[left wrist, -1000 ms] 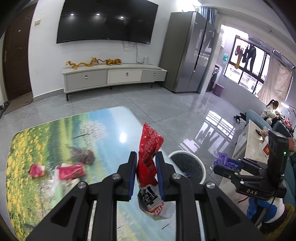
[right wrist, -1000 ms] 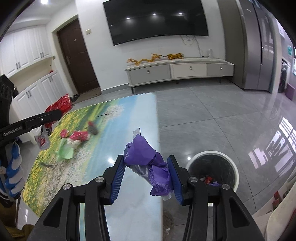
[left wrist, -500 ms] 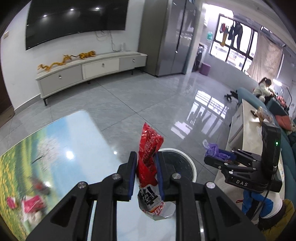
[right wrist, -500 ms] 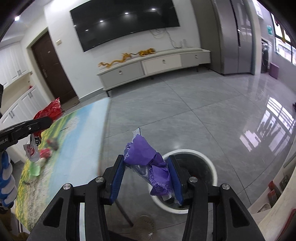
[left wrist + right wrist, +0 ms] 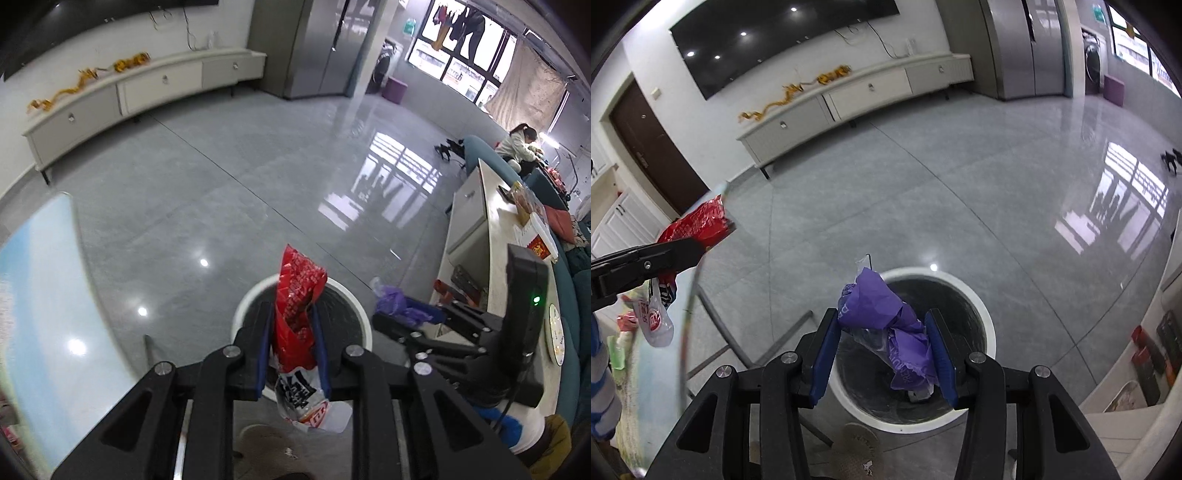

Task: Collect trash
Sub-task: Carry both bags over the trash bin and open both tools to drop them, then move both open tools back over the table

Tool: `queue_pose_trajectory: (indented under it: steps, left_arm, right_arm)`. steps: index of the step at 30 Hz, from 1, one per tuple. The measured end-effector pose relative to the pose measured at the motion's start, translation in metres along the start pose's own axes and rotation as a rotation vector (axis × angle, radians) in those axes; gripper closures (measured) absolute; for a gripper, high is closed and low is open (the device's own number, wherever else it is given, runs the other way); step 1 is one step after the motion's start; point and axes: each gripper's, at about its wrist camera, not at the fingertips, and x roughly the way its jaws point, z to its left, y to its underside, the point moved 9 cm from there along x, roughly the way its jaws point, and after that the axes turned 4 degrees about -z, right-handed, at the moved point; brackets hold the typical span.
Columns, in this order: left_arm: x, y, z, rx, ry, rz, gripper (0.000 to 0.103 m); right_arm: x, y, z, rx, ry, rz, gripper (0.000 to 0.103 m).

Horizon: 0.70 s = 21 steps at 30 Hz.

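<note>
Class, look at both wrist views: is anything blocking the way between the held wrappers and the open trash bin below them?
Nothing visible does. The red wrapper in the left gripper and the purple wrapper in the right gripper both hang over the lidless white bin.

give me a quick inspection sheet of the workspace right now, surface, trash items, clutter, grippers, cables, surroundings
surface: printed table at left, blurred; grey tile floor beyond.
job's things: red wrapper and purple wrapper, each held over the white bin; some trash lies in the bin.
clutter: red and green scraps on the table.
grippers: left gripper shut on the red wrapper; right gripper shut on the purple wrapper.
cables: wires hang on the wall below the tv.
surroundings: white cabinet, grey fridge, dark door, seated person.
</note>
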Motion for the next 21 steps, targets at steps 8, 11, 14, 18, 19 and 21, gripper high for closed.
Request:
queue_pose_trajectory:
  steps: [8,11,14,18,19,21]
  left_arm:
    - [0.042,0.006,0.0,-0.039,0.026,0.053,0.058]
    - [0.043,0.006,0.0,-0.054,0.029,0.051,0.058]
    - [0.042,0.002,0.0,-0.066,0.034,0.042,0.057]
    - [0.024,0.0,0.0,-0.082,0.053,0.013,0.057]
    - [0.017,-0.001,-0.001,-0.082,0.051,0.002,0.057]
    - [0.001,-0.003,-0.001,-0.079,0.052,-0.028,0.057]
  right_arm:
    - [0.03,0.01,-0.027,0.018,0.071,0.059,0.048]
    - [0.032,0.012,-0.03,0.03,0.089,0.068,0.048]
    - [0.027,0.01,-0.032,0.038,0.109,0.063,0.048]
    - [0.013,0.007,-0.033,0.049,0.141,0.049,0.047]
    - [0.008,0.007,-0.032,0.051,0.146,0.042,0.047]
    - [-0.005,0.002,-0.03,0.058,0.159,0.017,0.047]
